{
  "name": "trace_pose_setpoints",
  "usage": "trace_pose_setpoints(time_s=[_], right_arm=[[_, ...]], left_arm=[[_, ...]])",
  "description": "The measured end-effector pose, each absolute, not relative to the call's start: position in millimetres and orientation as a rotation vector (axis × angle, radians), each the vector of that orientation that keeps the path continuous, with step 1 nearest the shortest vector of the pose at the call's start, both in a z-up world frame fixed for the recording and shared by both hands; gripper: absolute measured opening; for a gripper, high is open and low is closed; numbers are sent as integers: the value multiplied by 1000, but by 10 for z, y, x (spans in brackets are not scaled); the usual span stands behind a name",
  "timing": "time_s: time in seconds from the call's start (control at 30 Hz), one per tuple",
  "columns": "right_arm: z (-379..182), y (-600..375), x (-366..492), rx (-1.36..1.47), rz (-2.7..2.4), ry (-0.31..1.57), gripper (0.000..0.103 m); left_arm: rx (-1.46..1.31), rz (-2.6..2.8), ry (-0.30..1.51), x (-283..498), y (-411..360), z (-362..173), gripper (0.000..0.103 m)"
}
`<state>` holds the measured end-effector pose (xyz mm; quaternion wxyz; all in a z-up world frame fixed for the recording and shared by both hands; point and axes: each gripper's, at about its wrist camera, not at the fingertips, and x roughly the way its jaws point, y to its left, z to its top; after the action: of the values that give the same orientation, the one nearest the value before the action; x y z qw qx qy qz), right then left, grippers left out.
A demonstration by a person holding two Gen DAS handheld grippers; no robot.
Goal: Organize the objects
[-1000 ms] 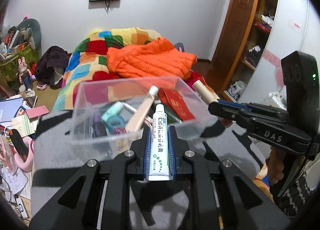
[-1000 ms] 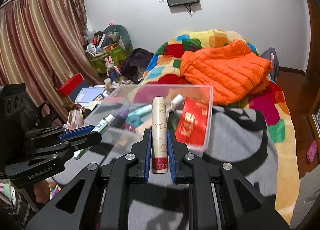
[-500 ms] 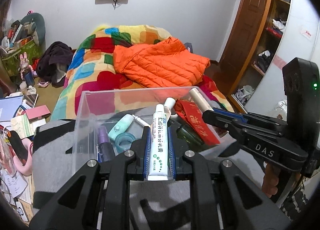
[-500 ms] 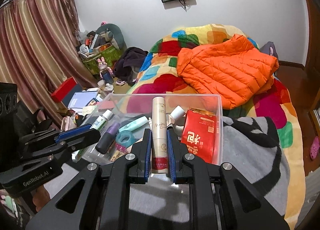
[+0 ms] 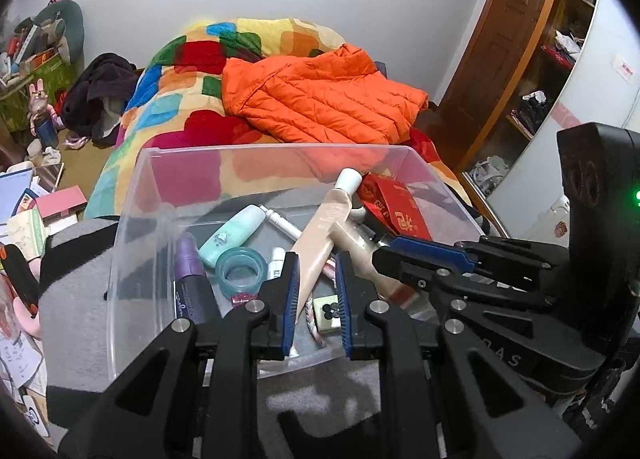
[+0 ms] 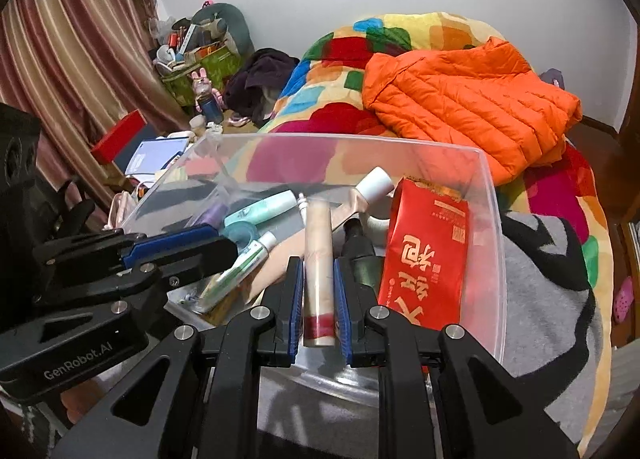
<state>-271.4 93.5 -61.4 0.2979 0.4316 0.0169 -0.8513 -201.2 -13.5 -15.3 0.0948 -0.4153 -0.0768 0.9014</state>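
A clear plastic bin sits on a grey blanket. It holds a beige tube, a mint bottle, a teal tape ring, a purple tube and a red packet. My left gripper is open and empty over the bin's near side. The white and green toothpaste tube lies in the bin beside the left gripper's fingers. My right gripper is shut on a beige cylinder tube with a red band, held over the bin.
The bin stands on a grey and black blanket at the foot of a bed with a colourful quilt and an orange jacket. Clutter and boxes lie on the floor at the left. A wardrobe stands at the right.
My left gripper has opened and the toothpaste tube has dropped into the bin. Both grippers have moved forward and down over the bin. The right gripper still holds the beige cylinder.
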Motion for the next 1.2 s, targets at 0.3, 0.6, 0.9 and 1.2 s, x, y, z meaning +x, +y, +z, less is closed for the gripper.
trace_pose_setpoints(time_s=[0.3,0.6,0.9,1.2], right_arm=[[-371,1062,-2568,1093,-2294,27,23],[-73,1226,-2216,947,-2367,60,56],[40,1367,-1926,859,-2431,72,78],[-51,1486,-1755,850,-2467,45,86]], left_arm=[[-1153,2710,-225,-1798,-143,83,33],[-1015,2815,-183,-1401,-151,333,66],[-956,2895,-166,-1063,-174,379,93],[-966,2914,-163,-877,-137,293,96]])
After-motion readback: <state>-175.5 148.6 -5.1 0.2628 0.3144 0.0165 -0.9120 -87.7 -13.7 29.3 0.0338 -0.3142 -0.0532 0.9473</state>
